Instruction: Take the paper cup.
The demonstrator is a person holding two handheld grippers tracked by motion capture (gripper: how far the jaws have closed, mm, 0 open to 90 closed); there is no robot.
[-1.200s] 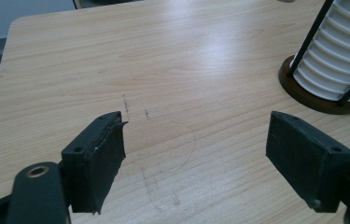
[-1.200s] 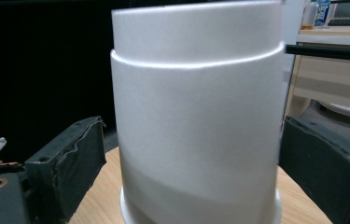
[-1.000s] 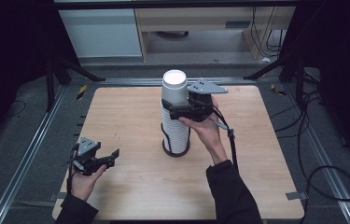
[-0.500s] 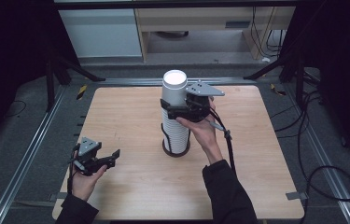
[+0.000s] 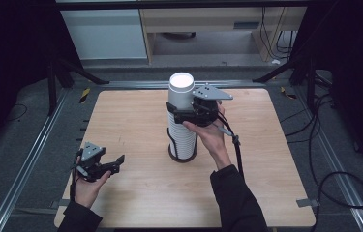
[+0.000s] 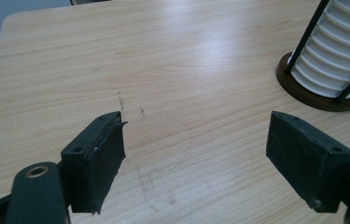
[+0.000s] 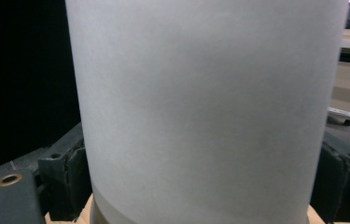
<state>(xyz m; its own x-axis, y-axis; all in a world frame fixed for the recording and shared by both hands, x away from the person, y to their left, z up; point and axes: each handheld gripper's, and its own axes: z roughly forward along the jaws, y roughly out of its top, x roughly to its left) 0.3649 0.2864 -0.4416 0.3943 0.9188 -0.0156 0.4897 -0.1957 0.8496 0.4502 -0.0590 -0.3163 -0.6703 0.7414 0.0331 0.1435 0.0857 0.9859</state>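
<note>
A tall stack of white paper cups (image 5: pixel 182 137) stands in a holder with a dark round base (image 5: pixel 183 155) and thin black rods, at the middle of the wooden table (image 5: pixel 130 116). My right gripper (image 5: pixel 179 111) is shut on the top cup (image 5: pixel 181 89), just under its rim. In the right gripper view the cup wall (image 7: pixel 200 102) sits between the jaws of the right gripper (image 7: pixel 200 182), which press on both its sides. My left gripper (image 5: pixel 117 164) rests open near the table's front left with nothing in it. The left gripper (image 6: pixel 196 140) view has the ribbed stack (image 6: pixel 340 46) and the base (image 6: pixel 310 93) at its upper right.
Faint pencil marks (image 6: pixel 163 135) lie on the wood ahead of the left jaws. Metal rails (image 5: pixel 29 159) run along both sides of the table, and cables (image 5: pixel 334 183) trail on the floor at the right. A light cabinet (image 5: pixel 106 34) stands behind the table.
</note>
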